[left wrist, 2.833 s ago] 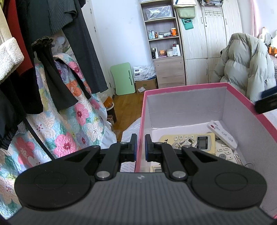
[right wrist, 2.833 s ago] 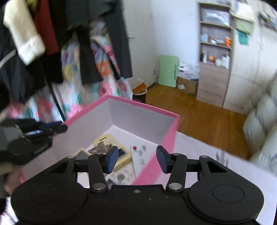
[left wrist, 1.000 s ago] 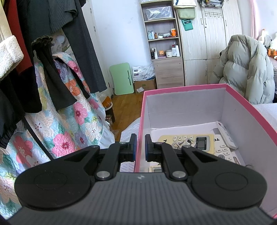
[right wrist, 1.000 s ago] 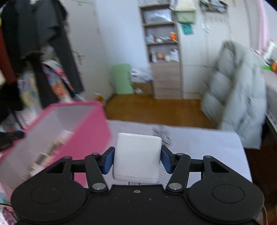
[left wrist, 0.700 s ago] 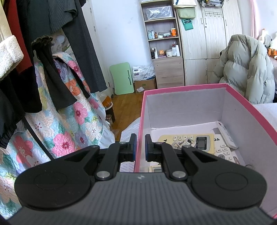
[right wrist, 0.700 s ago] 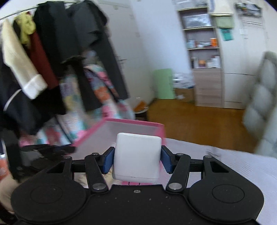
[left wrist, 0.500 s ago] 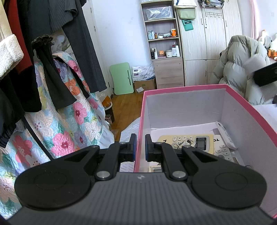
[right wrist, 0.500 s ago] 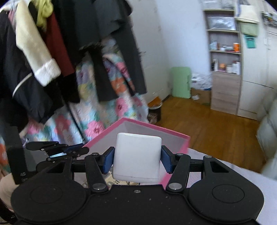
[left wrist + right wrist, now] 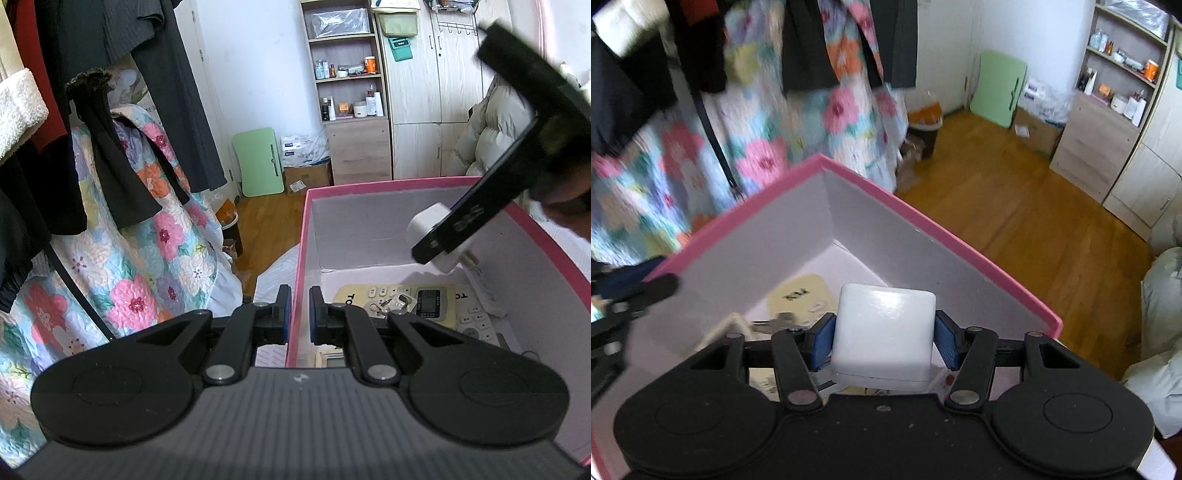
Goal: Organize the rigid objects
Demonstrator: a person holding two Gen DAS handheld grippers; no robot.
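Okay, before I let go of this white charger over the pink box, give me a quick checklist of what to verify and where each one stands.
1. White charger gripped squarely between the right claw pads: ok.
2. Charger above the open pink box, inside its rim: ok.
3. Left claw shut on the box's near wall to steady it: ok.
4. Landing spot free of the yellow remote and keys: cannot tell.
5. Charger low enough for a gentle drop: not ok, it hangs well above the contents.

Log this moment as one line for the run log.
left claw: shut on pink box wall | right claw: holding white charger above box | charger: not released
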